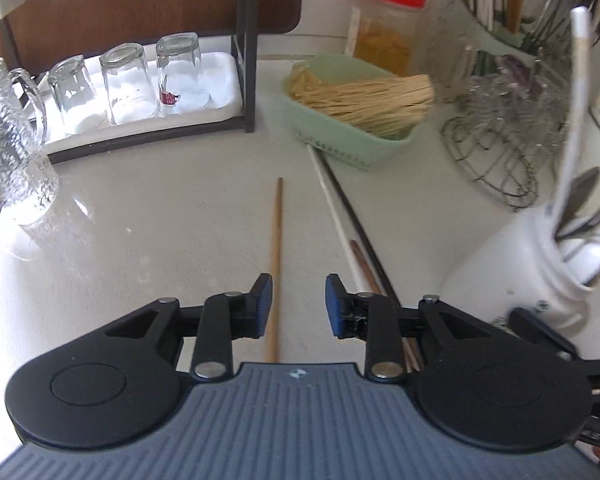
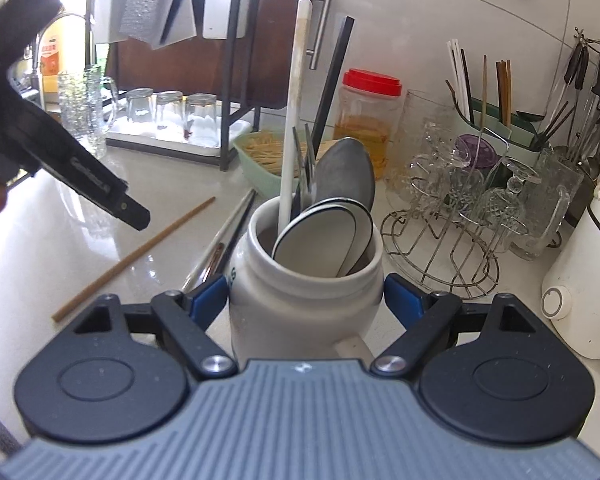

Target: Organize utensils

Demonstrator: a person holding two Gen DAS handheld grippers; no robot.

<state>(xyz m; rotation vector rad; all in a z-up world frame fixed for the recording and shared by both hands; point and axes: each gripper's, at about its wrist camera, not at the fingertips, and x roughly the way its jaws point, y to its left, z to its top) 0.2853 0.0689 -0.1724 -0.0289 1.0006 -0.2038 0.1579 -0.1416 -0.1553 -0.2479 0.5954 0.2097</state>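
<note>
Straddling wooden chopstick (image 1: 275, 264), left fingers (image 1: 265, 304) parted; right fingers (image 2: 210, 296) clamping white jar (image 2: 300, 300).

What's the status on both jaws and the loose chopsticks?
Left gripper jaws open over wooden chopstick, nothing pinched. Right gripper jaws bracket white crock; contact unclear. More chopsticks loose on counter.

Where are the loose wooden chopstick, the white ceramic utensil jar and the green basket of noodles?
wooden chopstick (image 1: 276, 248), left wrist view, mid-shaft on the counter.
white ceramic utensil jar (image 2: 304, 300), right wrist view, front of its body.
green basket (image 1: 340, 140), left wrist view, its near wall.
</note>
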